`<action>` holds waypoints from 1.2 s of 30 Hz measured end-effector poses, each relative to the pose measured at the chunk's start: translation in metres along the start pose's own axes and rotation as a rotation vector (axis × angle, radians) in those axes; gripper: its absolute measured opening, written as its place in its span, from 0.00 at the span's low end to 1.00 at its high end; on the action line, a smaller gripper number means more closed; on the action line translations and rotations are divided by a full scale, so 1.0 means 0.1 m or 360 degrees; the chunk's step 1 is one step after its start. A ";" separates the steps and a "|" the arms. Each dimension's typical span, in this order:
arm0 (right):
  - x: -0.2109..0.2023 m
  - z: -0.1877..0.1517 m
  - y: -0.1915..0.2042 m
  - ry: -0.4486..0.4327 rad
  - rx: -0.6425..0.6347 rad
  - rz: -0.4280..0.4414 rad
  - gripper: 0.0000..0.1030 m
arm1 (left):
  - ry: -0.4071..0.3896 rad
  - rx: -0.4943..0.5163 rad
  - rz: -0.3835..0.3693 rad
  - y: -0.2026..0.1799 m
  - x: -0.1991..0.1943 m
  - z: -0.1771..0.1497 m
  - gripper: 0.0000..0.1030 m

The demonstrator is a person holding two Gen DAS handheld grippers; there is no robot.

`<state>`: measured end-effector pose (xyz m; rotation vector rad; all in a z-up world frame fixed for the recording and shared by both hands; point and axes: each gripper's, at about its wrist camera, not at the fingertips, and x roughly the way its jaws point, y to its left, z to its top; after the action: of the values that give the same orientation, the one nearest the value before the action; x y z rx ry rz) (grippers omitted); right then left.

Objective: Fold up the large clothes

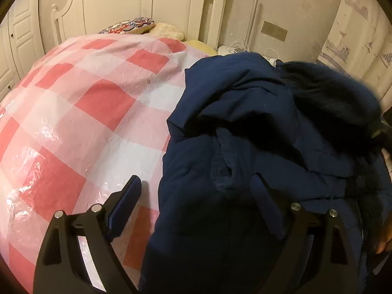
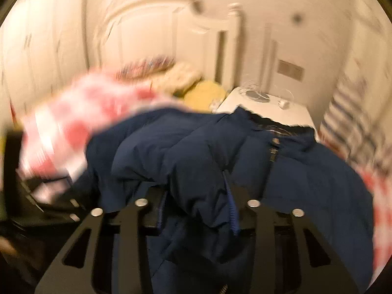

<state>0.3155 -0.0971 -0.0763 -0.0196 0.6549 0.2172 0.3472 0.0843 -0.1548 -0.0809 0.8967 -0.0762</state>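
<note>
A big dark blue coat [image 1: 257, 147] is seen lying in a bunched heap on the bed, on top of a pink and white checked plastic sheet [image 1: 85, 103]. It is not folded flat yet.

A few things could go wrong from here. The puffy cloth could slip out of the right hand-held gripper [image 2: 196, 208], because only a small fold is pinched. The coat could slide on the shiny sheet when it is pulled. The fold could come out crooked, because the coat is so lumpy.

The left hand-held gripper [image 1: 198, 188] is held low at the near edge of the coat, pointing toward the headboard [image 1: 147, 5]. Its fingers are spread wide, with one finger over the sheet and the other over the coat. Nothing is gripped by it.

The right hand-held gripper is held low too, pointed the same way. A fold of coat is squeezed between its fingers. That view is blurred.
</note>
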 end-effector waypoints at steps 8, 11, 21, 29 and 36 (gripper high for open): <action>-0.41 -0.52 -1.57 -0.0117 0.1205 0.0274 0.53 | 0.0009 -0.0012 -0.0007 0.02 0.01 0.01 0.90; -0.40 -0.66 -1.73 -0.0061 0.1245 0.0198 0.92 | 0.0011 -0.0011 -0.0004 0.03 0.01 0.01 0.91; -0.38 -0.70 -1.77 -0.0047 0.1154 0.0100 0.33 | 0.0016 -0.0013 0.0010 0.04 0.03 0.02 0.93; -0.57 -0.67 -1.89 0.0054 0.0979 0.0005 0.34 | 0.0018 -0.0013 0.0013 0.05 0.03 0.01 0.94; -0.96 -0.78 -1.94 -0.0112 0.1071 -0.0367 0.55 | 0.0018 -0.0020 0.0012 0.06 0.02 0.00 0.95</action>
<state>0.2346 -0.3124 -0.0902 0.5542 0.6236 -0.2307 0.3489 0.0896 -0.1570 -0.0886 0.9088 -0.0640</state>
